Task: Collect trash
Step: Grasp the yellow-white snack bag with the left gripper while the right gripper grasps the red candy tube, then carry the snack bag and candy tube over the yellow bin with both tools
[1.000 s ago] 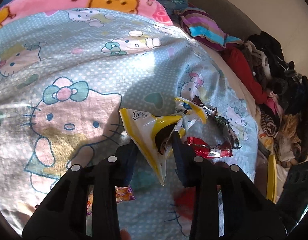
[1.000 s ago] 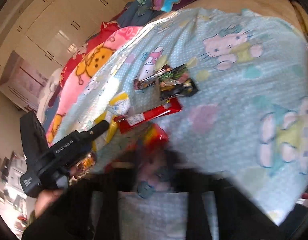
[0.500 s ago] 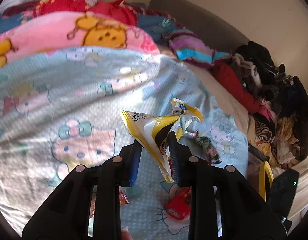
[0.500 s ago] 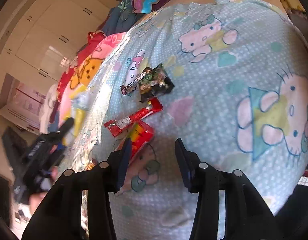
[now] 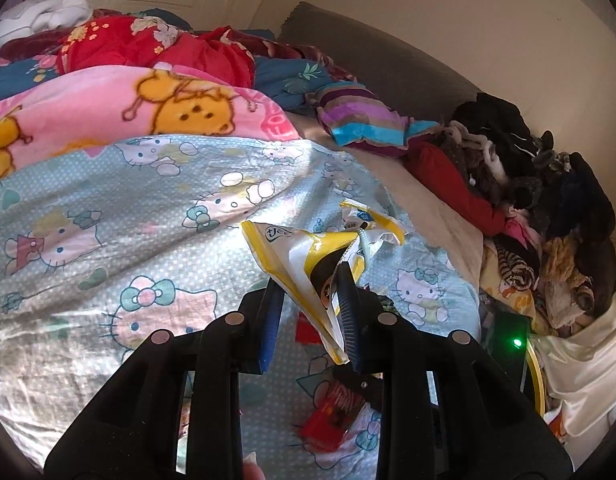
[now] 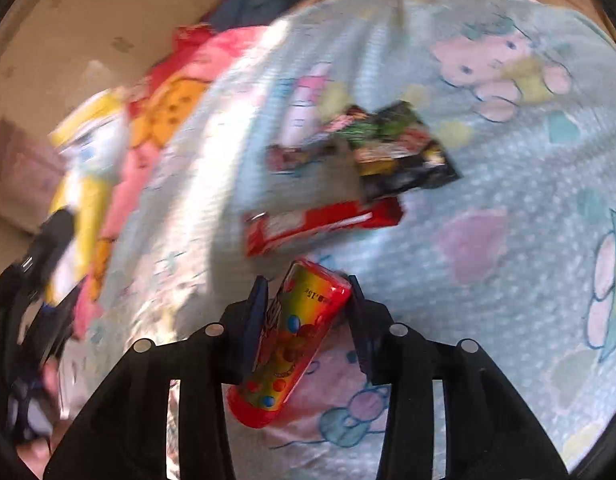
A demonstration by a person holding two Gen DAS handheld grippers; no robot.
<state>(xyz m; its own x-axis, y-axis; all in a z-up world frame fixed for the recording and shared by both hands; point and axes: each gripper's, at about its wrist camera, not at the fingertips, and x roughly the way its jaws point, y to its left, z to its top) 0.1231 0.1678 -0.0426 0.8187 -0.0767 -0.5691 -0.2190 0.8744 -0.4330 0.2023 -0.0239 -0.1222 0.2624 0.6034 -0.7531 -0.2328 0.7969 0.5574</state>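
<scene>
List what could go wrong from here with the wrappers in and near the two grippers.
1. The left gripper holds the yellow wrapper only by a crumpled part, most hanging free; it may slip out.
2. The right gripper jaws are closing around the red candy packet, which lies tilted between them; it could squirt sideways toward the red bar wrapper.

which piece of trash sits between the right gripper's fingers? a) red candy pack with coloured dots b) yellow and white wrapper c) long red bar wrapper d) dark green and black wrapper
a: the red candy pack lies between the closing jaws of the right gripper.
</scene>
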